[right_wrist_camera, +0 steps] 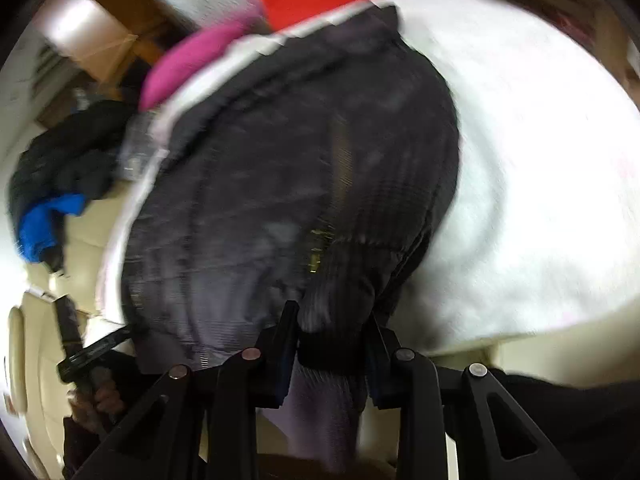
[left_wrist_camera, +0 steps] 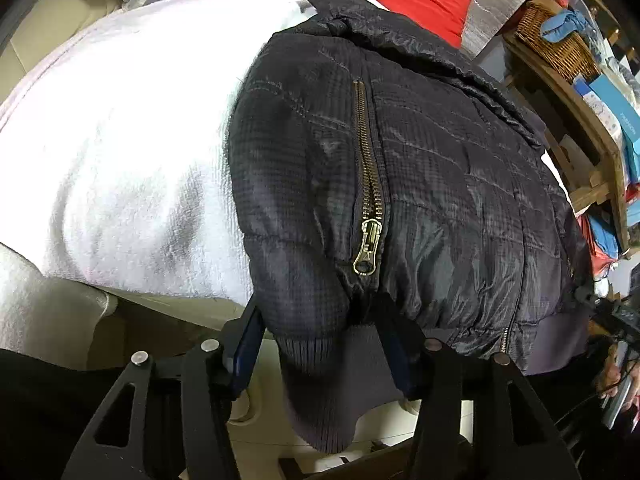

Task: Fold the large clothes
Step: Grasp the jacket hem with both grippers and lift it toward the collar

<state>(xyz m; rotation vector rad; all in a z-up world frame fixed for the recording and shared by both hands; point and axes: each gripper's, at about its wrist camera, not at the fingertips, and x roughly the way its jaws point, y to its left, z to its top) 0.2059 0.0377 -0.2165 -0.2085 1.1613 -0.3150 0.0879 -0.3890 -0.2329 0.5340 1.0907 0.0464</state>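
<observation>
Left tongs (left_wrist_camera: pixel 324 344) straddle the ribbed hem of the black quilted jacket (left_wrist_camera: pixel 400 168); whether the pads press on it, can't tell. Right tongs (right_wrist_camera: pixel 332 344) clamped on a bunched ribbed hem edge, view blurred. Jacket lies flat on a white fleece blanket (left_wrist_camera: pixel 120 152), brass zipper (left_wrist_camera: pixel 370 216) up, collar at far end. Wicker basket (left_wrist_camera: pixel 556 36) far right.
</observation>
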